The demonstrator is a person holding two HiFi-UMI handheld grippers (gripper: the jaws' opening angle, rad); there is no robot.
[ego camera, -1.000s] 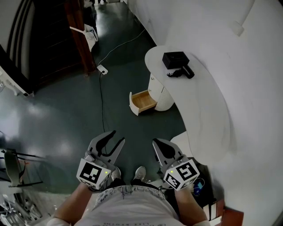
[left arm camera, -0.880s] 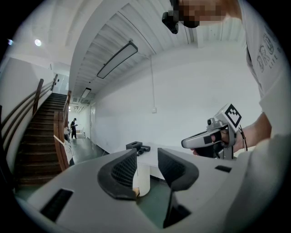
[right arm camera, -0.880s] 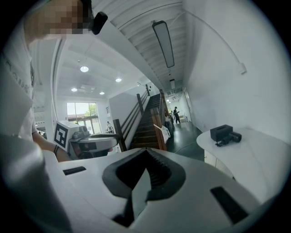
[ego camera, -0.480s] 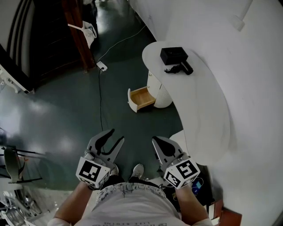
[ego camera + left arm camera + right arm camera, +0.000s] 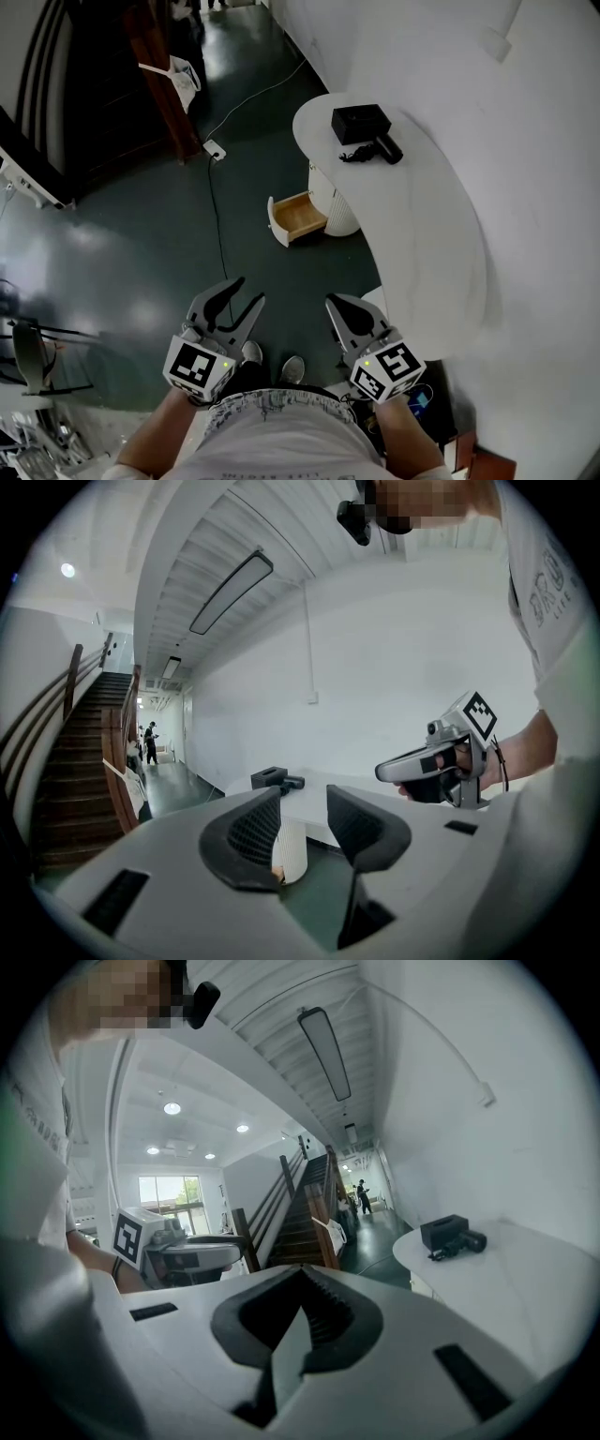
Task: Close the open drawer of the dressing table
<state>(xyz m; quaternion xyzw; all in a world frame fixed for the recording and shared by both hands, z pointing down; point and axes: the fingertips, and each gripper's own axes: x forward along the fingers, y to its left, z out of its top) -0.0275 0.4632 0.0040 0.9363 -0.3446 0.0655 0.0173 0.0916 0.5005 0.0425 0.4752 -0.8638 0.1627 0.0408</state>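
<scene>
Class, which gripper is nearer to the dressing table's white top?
Right. The right gripper is just beside the near end of the white top; the left gripper is farther off, over the dark floor.

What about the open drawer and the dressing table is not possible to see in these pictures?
- Inside of the drawer and its handle: head view, too small.
- Same drawer, left gripper view: almost wholly behind a jaw of the left gripper.
- Same drawer, right gripper view: hidden behind the right gripper body.
- The black items on the table top: too small to identify.
</scene>
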